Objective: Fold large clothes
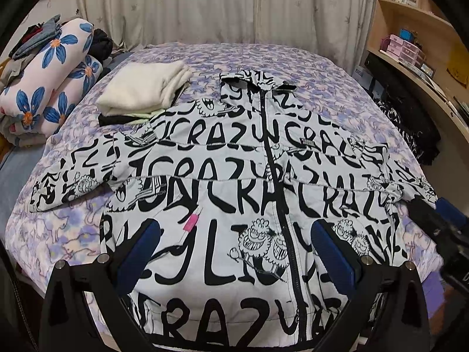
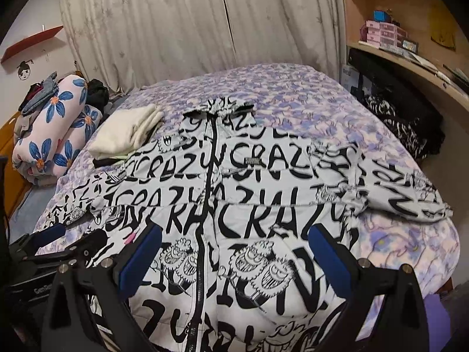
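Two grippers: both hover over the near hem of a jacket, blue pads spread wide, nothing between them.
Left gripper (image 1: 234, 246): jaws apart above the jacket's near left front panel, just left of the zip; its black frame also shows at the left edge of the right wrist view (image 2: 63, 245).
Right gripper (image 2: 234, 252): jaws apart above the near right panel, straddling the zip's right side; part of it appears at the far right of the left wrist view (image 1: 448, 223).
Jacket (image 1: 234, 176): pale, printed all over with black "CRAZY" lettering and cartoon figures, laid flat front-up on the bed, zip (image 1: 272, 158) closed and running near to far, collar at the far end, both sleeves spread out left and right.
Pink tag (image 1: 191, 221): lies on the jacket's left panel, near the left gripper's left pad.
Bed (image 1: 322, 67): covered in a lilac patterned spread; the jacket fills its near half.
Folded pile (image 1: 143, 88): cream cloth stacked on darker pieces, far left of the jacket, touching its left shoulder.
Floral bedding (image 1: 49, 79): rolled, pink with blue flowers, at the bed's left edge.
Curtain (image 1: 222, 3): drawn, behind the bed.
Shelves (image 1: 410, 23): wooden, on the right, holding boxes.
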`<state>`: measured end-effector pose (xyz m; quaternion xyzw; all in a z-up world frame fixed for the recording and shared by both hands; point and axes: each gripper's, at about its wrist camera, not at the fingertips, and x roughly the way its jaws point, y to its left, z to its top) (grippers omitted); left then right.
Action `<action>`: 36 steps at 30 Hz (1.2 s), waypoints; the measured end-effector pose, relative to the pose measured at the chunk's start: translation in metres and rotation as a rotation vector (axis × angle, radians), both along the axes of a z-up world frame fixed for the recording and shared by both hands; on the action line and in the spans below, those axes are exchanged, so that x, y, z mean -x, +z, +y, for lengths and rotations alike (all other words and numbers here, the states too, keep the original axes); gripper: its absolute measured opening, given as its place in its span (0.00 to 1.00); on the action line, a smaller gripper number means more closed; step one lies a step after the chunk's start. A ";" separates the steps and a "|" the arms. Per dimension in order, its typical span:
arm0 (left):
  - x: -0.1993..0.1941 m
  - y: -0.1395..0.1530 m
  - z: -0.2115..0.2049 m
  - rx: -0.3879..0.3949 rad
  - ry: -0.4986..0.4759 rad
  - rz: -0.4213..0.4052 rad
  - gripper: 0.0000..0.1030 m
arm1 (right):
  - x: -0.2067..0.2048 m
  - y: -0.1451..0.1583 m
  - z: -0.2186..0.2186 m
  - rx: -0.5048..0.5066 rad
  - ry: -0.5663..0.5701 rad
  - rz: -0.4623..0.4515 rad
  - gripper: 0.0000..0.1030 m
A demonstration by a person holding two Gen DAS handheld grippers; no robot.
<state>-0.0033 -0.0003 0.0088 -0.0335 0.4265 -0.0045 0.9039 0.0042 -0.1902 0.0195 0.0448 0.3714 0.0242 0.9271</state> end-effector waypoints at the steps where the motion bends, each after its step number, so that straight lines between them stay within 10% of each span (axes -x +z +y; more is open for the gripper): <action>1: -0.002 0.003 -0.001 0.000 0.000 -0.005 0.99 | -0.001 0.006 0.000 0.012 0.005 -0.014 0.98; 19: -0.064 0.049 -0.042 -0.036 -0.009 -0.128 0.99 | -0.011 0.074 -0.071 0.147 -0.129 -0.184 0.98; 36: -0.138 -0.052 -0.118 0.027 -0.108 0.044 0.99 | -0.053 -0.053 -0.278 -0.148 -0.493 0.147 0.88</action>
